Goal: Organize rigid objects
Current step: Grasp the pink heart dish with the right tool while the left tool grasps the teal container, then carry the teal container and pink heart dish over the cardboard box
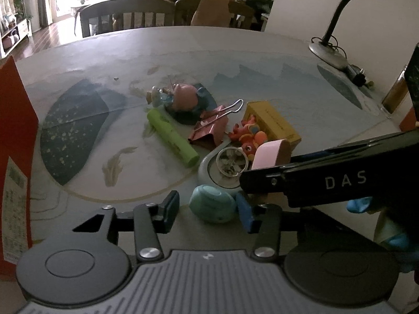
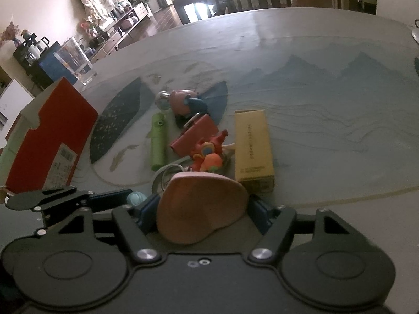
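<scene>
My right gripper [image 2: 201, 213] is shut on a pink rounded block [image 2: 201, 209]; the block also shows in the left wrist view [image 1: 272, 154]. My left gripper [image 1: 209, 210] is open around a teal round object [image 1: 212, 206] on the table, its fingers apart from it. Ahead lie a green tube [image 1: 172, 138], a rose-pink binder clip [image 1: 209, 130], an orange toy figure [image 1: 248, 136], a yellow box [image 1: 272, 123], a pink pig toy [image 1: 184, 99] and a clear ring [image 1: 231, 162].
A red cardboard box [image 2: 52, 141] stands at the left. A desk lamp [image 1: 335, 26] stands at the table's far right. Chairs [image 1: 128, 15] line the far edge. The tablecloth [image 1: 262, 65] has a blue mountain print.
</scene>
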### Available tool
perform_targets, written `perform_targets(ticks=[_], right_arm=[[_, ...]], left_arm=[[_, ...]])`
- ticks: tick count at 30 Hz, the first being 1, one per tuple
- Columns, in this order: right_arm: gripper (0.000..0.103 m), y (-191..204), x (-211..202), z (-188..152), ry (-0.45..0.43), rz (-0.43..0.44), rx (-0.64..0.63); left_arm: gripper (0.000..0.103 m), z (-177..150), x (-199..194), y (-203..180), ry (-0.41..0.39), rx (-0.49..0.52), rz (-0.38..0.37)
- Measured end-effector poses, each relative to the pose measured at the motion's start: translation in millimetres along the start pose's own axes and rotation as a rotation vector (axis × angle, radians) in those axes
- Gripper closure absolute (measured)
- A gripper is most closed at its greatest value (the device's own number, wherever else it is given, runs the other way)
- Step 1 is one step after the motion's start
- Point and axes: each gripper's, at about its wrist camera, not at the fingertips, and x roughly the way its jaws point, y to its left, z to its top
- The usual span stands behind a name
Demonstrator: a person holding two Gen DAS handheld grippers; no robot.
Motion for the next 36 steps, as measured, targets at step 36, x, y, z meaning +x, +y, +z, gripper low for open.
perform_targets(ticks=[36], right_arm=[[0.032,99,-95,-8,-0.07,-0.046,-0.025]], left_arm=[[0.065,3,-123,50,-0.071,-0.089,-0.029]])
